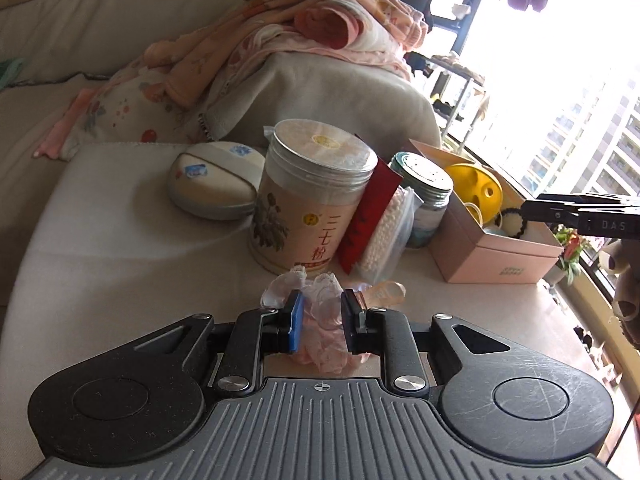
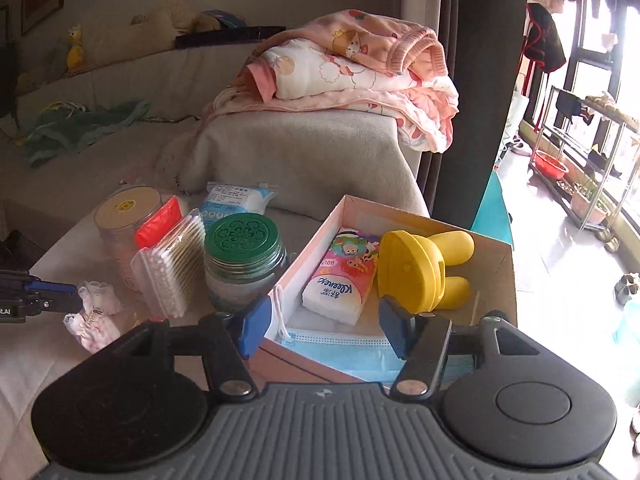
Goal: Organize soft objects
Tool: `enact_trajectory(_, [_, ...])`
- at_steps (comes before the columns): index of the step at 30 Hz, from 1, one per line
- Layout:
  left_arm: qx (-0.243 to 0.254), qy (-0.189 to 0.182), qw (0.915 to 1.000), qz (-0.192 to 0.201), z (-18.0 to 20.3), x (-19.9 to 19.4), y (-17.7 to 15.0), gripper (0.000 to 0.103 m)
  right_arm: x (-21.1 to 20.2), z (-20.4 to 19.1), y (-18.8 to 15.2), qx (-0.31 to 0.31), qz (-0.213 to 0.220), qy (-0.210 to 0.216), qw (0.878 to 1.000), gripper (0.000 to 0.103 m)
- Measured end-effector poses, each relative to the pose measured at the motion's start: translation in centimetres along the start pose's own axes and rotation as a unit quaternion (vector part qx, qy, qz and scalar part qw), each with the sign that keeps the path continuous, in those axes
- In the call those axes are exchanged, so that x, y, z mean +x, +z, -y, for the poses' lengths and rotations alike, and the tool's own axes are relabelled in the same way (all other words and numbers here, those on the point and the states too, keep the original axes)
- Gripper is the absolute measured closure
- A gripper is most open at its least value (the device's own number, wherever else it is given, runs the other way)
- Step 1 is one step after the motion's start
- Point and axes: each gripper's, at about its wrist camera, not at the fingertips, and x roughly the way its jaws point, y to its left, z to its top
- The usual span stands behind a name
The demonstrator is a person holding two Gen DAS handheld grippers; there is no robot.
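My left gripper (image 1: 322,312) is shut on a small pink lacy cloth (image 1: 322,330) on the white table (image 1: 120,260); the cloth also shows in the right wrist view (image 2: 98,314), with the left gripper (image 2: 74,298) at its left. My right gripper (image 2: 324,324) is open and empty above the near edge of the pink box (image 2: 496,276). In the box lie a Kleenex tissue pack (image 2: 340,286), a blue face mask (image 2: 340,350) and a yellow plastic toy (image 2: 416,270). The right gripper (image 1: 524,212) also shows over the box (image 1: 496,256) in the left wrist view.
On the table stand a tall beige canister (image 1: 308,196), a green-lidded glass jar (image 2: 244,256), a bag of cotton swabs (image 2: 172,268), a red packet (image 1: 368,216) and a round white case (image 1: 214,180). A grey sofa arm with pink blankets (image 2: 352,76) is behind. A window is at right.
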Motion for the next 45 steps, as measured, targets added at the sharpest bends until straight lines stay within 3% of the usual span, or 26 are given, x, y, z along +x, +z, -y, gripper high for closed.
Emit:
enact_trajectory(4, [0.039,0.057,0.9974,-0.019,1.4,2.0,-0.6,0.075,-1.4,-1.4,-1.9,-0.002,0.032,0.011,0.999,0.039])
enact_trajectory(8, [0.038,0.063,0.9969,-0.030,1.6,2.7,-0.5,0.074,-1.8,-3.8,-4.0,-0.041,0.043,0.007,0.998,0.038])
enact_trajectory(11, [0.022,0.057,0.9973,-0.041,1.3,3.0,-0.2,0.073,-1.4,-4.9,-5.2,-0.056,0.033,0.023,0.998,0.038])
enact_trajectory(19, [0.009,0.039,0.9986,-0.035,0.6,3.0,-0.4,0.071,-0.3,-5.7,-6.5,-0.024,0.009,0.050,0.998,0.038])
enact_trajectory(24, [-0.019,-0.010,0.9993,-0.029,-0.6,1.7,-1.6,0.072,0.4,-6.4,-6.7,-0.013,-0.006,0.067,0.998,0.038])
enact_trajectory(29, [-0.056,-0.074,0.9951,-0.035,-1.8,0.6,-3.4,0.085,1.9,-7.8,-5.9,0.007,-0.023,0.099,0.995,0.038])
enact_trajectory(33, [-0.018,-0.053,0.9983,-0.019,-1.2,-1.2,-4.4,0.090,4.1,-9.7,-4.9,0.017,-0.038,0.124,0.991,0.038])
enact_trajectory(39, [0.022,-0.056,0.9982,-0.011,0.0,-2.7,-5.4,0.090,8.2,-12.6,-3.9,0.008,-0.068,0.131,0.989,0.039])
enact_trajectory(41, [0.021,-0.058,0.9980,-0.012,0.0,-2.9,-5.5,0.090,8.8,-13.3,-3.8,-0.006,-0.070,0.123,0.990,0.051])
enact_trajectory(44, [0.021,-0.058,0.9980,-0.016,0.2,-3.1,-5.5,0.090,8.4,-14.0,-3.4,-0.034,-0.082,0.122,0.989,0.089])
enact_trajectory(45, [0.023,-0.057,0.9979,-0.017,0.4,-3.1,-5.5,0.090,7.8,-13.9,-3.2,-0.037,-0.082,0.129,0.988,0.089])
